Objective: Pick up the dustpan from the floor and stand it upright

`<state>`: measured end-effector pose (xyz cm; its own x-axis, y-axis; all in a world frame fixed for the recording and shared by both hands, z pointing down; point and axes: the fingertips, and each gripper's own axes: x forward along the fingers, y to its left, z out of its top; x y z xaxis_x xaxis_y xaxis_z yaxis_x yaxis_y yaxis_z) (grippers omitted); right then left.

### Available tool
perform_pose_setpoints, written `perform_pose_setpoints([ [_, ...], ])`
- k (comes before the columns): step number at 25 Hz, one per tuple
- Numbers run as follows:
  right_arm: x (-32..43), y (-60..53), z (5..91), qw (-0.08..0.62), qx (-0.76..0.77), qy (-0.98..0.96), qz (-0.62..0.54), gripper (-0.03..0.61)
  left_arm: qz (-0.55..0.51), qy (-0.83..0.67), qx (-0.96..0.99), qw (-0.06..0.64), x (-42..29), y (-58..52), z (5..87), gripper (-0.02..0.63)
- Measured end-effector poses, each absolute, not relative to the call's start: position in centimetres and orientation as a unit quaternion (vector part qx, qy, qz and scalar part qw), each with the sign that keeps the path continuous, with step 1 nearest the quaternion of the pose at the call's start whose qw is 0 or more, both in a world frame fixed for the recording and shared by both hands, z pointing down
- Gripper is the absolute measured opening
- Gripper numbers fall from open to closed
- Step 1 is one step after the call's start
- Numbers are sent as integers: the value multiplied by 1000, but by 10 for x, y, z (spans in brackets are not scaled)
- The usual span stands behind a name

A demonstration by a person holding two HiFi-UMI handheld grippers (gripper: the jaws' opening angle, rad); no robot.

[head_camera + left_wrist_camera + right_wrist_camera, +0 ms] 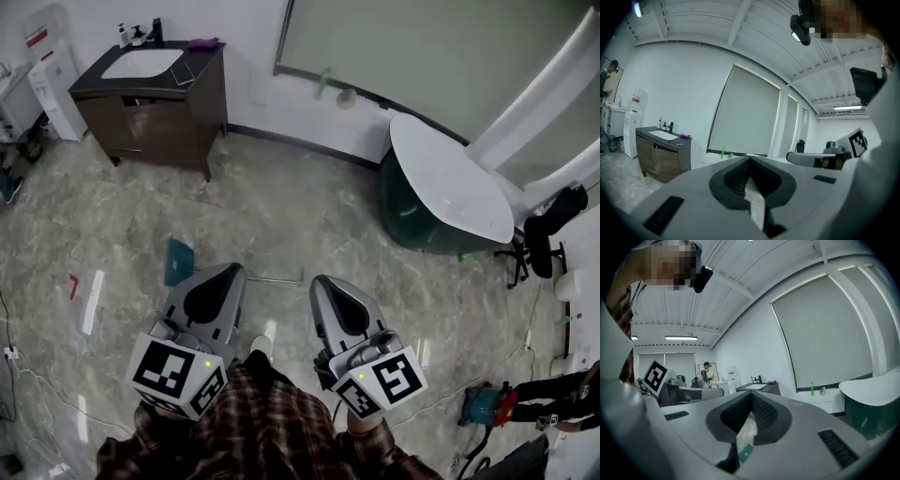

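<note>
On the floor below left gripper (231,271) and right gripper (323,281), dustpan (178,261); fingers closed, empty.

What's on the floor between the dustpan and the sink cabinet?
Nothing. In the head view, only bare floor runs from the dustpan to the sink cabinet.

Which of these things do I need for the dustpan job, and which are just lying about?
For the job:
- teal dustpan, flat on the floor
- left gripper and right gripper, both shut and empty

Lying about:
- sink cabinet
- white table
- black chair
- red piece and white strip on the floor
</note>
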<state>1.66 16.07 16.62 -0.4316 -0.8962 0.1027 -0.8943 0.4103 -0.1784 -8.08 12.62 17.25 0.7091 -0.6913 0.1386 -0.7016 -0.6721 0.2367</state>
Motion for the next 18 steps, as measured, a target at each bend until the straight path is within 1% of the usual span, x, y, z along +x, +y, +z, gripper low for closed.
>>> perform_pose_setpoints([
  [5, 39, 130, 184, 7, -536, 835, -127, 11, 39, -387, 909, 147, -65, 93, 188, 11],
  [11, 47, 87, 201, 2, -544, 827, -142, 11, 48, -388, 907, 156, -61, 40, 202, 11],
  [18, 44, 2, 195, 3, -567, 812, -139, 11, 37, -367, 917, 149, -63, -45, 191, 11],
])
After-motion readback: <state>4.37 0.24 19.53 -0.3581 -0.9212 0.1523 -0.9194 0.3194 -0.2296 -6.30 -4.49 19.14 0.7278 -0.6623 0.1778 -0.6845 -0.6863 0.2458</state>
